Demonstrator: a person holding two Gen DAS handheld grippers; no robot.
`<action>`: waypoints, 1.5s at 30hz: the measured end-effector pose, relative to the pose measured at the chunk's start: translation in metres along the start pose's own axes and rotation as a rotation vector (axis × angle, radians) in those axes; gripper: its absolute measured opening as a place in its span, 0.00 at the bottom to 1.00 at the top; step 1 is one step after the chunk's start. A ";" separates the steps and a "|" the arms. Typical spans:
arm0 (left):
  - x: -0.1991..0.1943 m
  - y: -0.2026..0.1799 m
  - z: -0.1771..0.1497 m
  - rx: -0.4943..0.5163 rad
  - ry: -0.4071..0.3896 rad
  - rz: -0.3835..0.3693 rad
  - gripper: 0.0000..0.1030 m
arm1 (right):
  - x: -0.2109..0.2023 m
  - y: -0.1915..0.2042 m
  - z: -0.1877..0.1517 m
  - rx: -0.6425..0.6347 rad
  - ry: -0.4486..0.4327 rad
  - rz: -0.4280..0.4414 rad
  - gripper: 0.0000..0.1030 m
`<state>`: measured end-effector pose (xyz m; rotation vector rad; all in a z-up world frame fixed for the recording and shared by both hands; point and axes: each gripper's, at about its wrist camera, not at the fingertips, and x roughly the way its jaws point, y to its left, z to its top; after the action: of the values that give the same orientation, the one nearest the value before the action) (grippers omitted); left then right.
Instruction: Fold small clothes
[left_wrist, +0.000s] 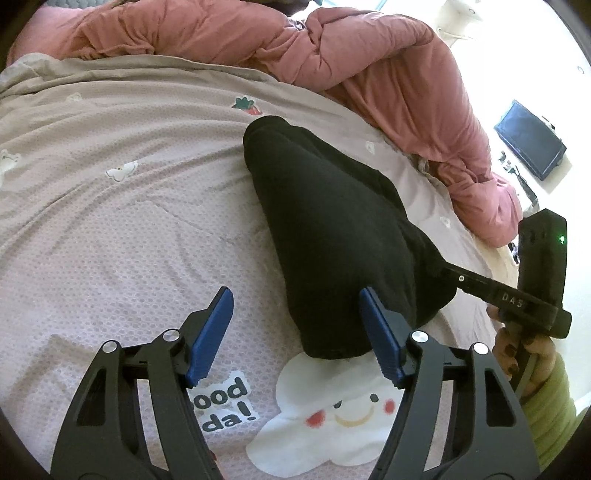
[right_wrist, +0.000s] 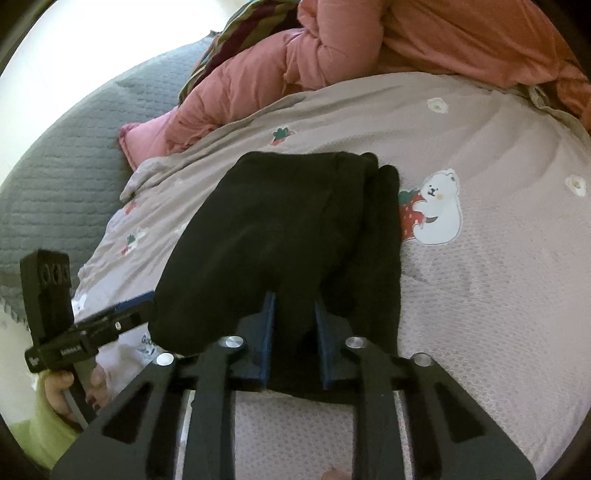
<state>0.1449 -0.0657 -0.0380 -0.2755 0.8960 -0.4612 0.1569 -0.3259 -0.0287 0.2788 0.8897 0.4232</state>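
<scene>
on bedsheet (left_wrist: 110, 240) print "ood da!" (left_wrist: 225, 406), left hand-held gripper (left_wrist: 295, 332) gapes; right hand-held gripper (right_wrist: 294, 332) pinches black garment (right_wrist: 277, 240).

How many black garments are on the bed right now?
1: the black garment lies mid-sheet, its near edge pinched by the right gripper. Others may be hidden under the pink duvet.

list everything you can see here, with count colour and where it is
black garment: 1, black, partly folded on the bed sheet, near edge between the right gripper's pads
bed sheet: 1, pale pink-grey with cartoon prints, under the garment
quilt: 1, salmon pink, bunched along the far side
grey cover: 1, grey quilted, beyond the sheet's edge
dark screen: 1, black, far right in the left wrist view
left gripper: 1, black with blue pads, open at the garment's near corner
right gripper: 1, black with blue pads, shut on the garment
sleeve: yellow-green, at the right hand
</scene>
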 end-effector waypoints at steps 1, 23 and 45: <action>0.000 -0.001 0.000 0.002 -0.001 0.001 0.60 | -0.001 0.000 0.000 -0.004 -0.002 -0.004 0.17; 0.035 -0.040 0.014 0.078 0.100 0.109 0.63 | -0.018 0.001 -0.003 -0.072 -0.024 -0.140 0.15; 0.041 -0.031 0.000 0.055 0.100 0.082 0.67 | -0.006 -0.015 -0.017 0.023 0.007 -0.177 0.55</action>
<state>0.1586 -0.1131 -0.0528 -0.1657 0.9870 -0.4257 0.1435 -0.3411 -0.0415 0.2177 0.9183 0.2499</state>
